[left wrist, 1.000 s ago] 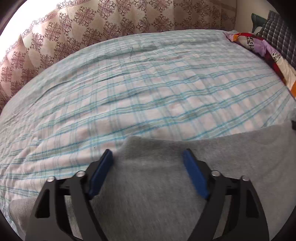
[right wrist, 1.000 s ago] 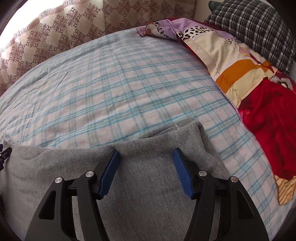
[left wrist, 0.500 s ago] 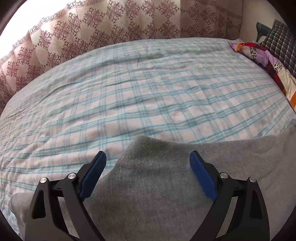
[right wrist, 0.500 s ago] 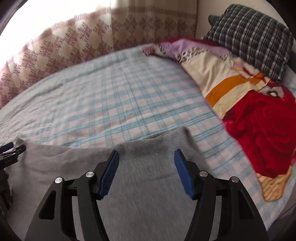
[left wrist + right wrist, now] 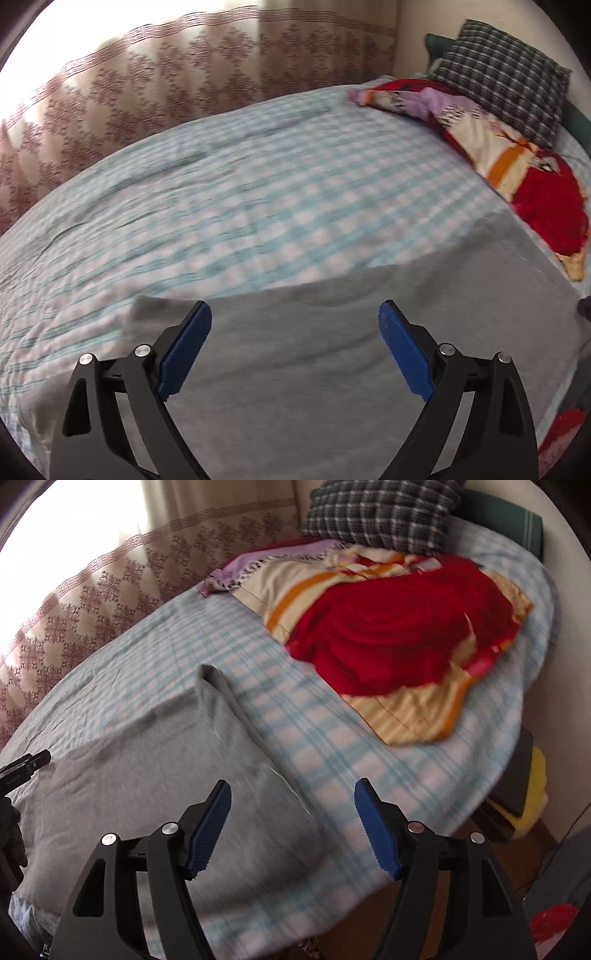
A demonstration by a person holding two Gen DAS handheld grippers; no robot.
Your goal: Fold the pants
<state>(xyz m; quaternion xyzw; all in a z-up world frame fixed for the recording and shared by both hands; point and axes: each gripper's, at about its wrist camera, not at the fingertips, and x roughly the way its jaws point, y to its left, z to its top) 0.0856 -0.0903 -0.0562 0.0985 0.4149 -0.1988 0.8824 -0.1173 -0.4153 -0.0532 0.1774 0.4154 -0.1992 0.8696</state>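
Observation:
The grey pants (image 5: 332, 350) lie folded flat on the checked bed sheet (image 5: 240, 206), near its front edge. My left gripper (image 5: 294, 328) is open and empty, hovering above the pants' left part. In the right wrist view the pants (image 5: 147, 775) fill the lower left, with one corner pointing away. My right gripper (image 5: 292, 812) is open and empty, above the pants' right edge and the sheet (image 5: 369, 775). The tip of the left gripper (image 5: 26, 766) shows at the far left of that view.
A red and patterned quilt (image 5: 399, 627) and a dark plaid pillow (image 5: 380, 513) lie at the head of the bed on the right. A patterned curtain (image 5: 184, 81) hangs behind the bed. The bed's right edge drops to the floor with a yellow object (image 5: 535, 794).
Both grippers have lifted and pulled back from the pants, and both views have swung to the right. The jaws stay open and the pants lie still on the sheet.

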